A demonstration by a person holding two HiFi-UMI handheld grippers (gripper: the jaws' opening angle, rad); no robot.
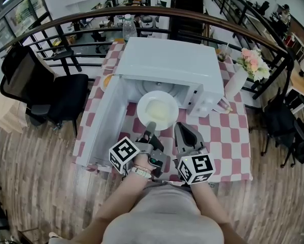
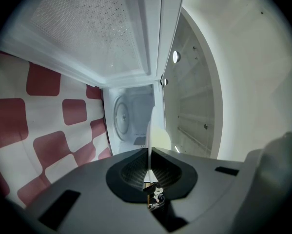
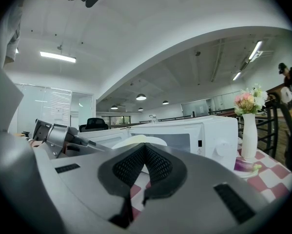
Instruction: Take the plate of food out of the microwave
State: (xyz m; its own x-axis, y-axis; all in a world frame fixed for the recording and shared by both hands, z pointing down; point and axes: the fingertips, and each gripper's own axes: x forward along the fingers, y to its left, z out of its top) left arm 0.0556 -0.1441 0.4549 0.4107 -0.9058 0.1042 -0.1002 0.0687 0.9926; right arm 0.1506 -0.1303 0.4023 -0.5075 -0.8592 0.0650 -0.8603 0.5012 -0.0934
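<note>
A person stands at a counter [image 1: 228,132] draped in a red-and-white checked cloth, with 1 two-jaw gripper in each hand, before a white microwave [image 1: 167,60] whose door [image 1: 102,123] hangs open to the left. The left gripper [image 1: 150,129] has its jaws clenched on the near rim of a round white plate [image 1: 158,107] carrying a pale yellow food [image 1: 161,111]. The plate is held level at the mouth of the oven, just in front of the glass turntable [image 1: 144,87] and above the counter's near half.

In the left gripper view, the left gripper [image 2: 149,152] bites the plate [image 2: 149,130], which is seen edge-on as a thin white line running out from between the pads, with the turntable [image 2: 121,117] beyond it and the open door overhead. The right gripper [image 1: 182,131] hangs just beside the left, to the plate's right, not touching it. In the right gripper view, the right gripper [image 3: 145,149] shows its jaws pressed together with nothing between them, while the plate [image 3: 136,140] and the microwave [image 3: 189,136] lie behind.

A white vase [image 1: 235,83] of pink flowers [image 1: 253,62] stands on the counter to the microwave's right, a clear bottle [image 1: 129,28] behind the oven, and a black office chair [image 1: 65,98] on the wooden floor to the left.
</note>
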